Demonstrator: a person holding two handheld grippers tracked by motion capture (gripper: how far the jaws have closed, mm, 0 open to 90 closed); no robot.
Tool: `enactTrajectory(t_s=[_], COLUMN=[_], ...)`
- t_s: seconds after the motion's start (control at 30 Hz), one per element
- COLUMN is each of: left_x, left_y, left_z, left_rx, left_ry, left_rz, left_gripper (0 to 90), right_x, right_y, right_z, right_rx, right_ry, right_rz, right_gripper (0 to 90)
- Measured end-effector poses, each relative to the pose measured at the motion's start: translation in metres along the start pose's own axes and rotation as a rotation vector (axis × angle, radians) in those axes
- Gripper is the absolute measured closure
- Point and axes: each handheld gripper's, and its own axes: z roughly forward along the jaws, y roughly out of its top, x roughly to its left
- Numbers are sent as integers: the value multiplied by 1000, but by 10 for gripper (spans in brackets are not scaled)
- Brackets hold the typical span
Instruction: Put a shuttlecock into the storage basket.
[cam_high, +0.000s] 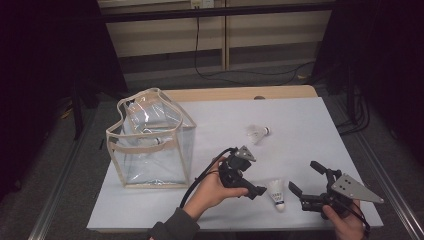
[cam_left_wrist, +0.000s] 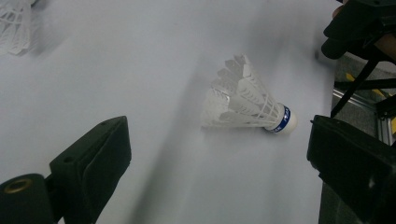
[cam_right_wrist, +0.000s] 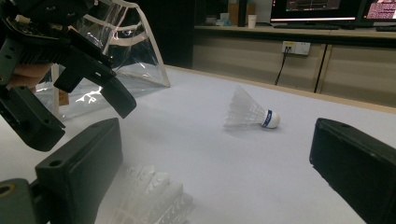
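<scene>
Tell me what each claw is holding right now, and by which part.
Nothing is held. The left claw and the right claw are both open, with the white feathered shuttlecock with a blue band lying loose on the table between them.

High view: above the desk's (cam_high: 310, 115) near edge, looking forward and down, far. Left gripper view: close, steep down near the right edge. Right gripper view: low, facing the far edge. All share the near shuttlecock (cam_high: 276, 192) (cam_left_wrist: 247, 100) (cam_right_wrist: 154, 198).

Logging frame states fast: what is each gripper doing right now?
Left gripper: open, empty, beside the near shuttlecock.
Right gripper: open, empty, fingers wide apart.
</scene>
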Motion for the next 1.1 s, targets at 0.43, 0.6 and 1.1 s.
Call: enactTrajectory(t_s=[0.43, 0.6, 1.1], left_x=[-2, -3, -8], left_y=[-1, -2, 2], left_z=[10, 16, 30], left_rx=[-4, -10, -10], left_ry=[-22, -21, -37], left_rz=[33, 44, 78], left_gripper=[64, 82, 233], right_x=[0, -1, 0], right_y=[0, 0, 0], right_z=[1, 0, 0], right_rx=[2, 4, 3], right_ry=[-4, -6, -6], right_rz=[0, 0, -4], right_gripper=[24, 24, 25])
